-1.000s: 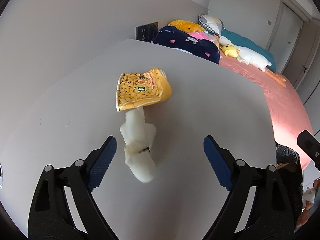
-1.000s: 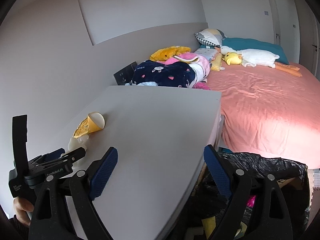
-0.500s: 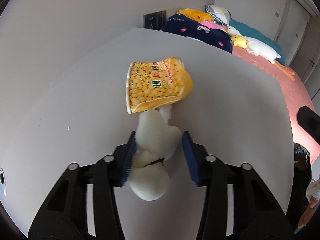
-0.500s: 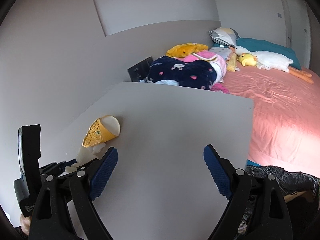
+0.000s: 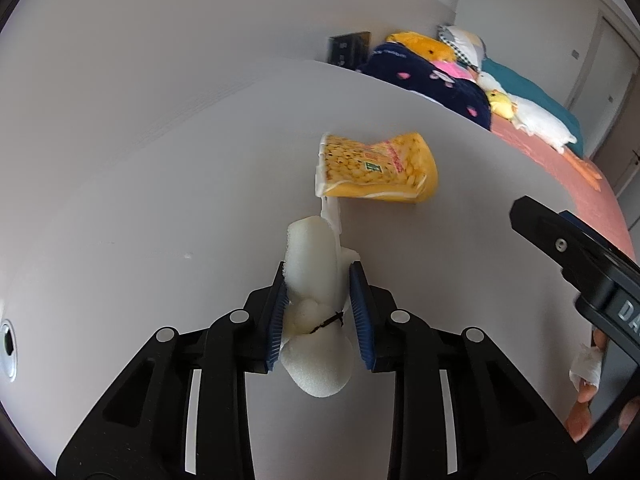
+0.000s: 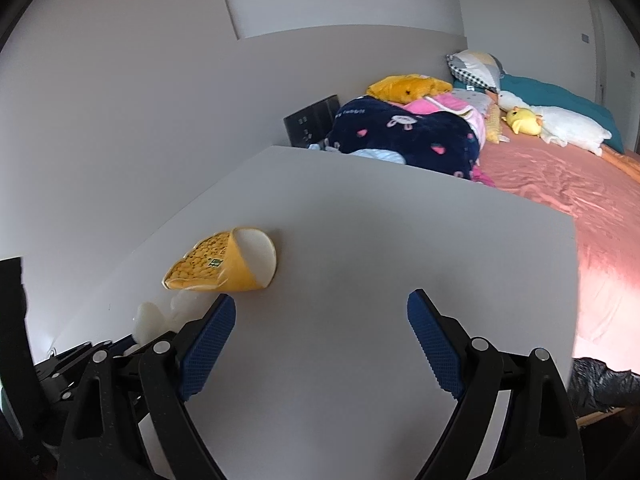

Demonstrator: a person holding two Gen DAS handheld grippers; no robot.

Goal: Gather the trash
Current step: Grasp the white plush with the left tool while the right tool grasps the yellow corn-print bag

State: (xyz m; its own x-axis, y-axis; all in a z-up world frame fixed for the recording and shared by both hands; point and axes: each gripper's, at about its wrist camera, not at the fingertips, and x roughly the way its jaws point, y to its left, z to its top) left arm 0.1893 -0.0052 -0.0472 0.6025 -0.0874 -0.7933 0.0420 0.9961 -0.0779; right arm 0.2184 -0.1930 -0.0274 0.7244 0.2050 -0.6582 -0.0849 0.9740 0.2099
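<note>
The left gripper, wide apart a second ago, has just been closing and now clamps the white foam roll on the grey surface, angled downward. The right gripper hangs released, now nearer the yellow snack bag.

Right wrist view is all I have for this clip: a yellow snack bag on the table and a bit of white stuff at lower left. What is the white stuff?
Observer: A white foam piece tied with a dark band, seen in full in the left wrist view.
Operator: Is the left gripper on it?
Observer: Yes. The left gripper has just been closing, and its pads now press the foam from both sides.
Operator: Does the foam touch the snack bag?
Observer: The foam's far end reaches just under the yellow snack bag's near edge; contact is unclear.
</note>
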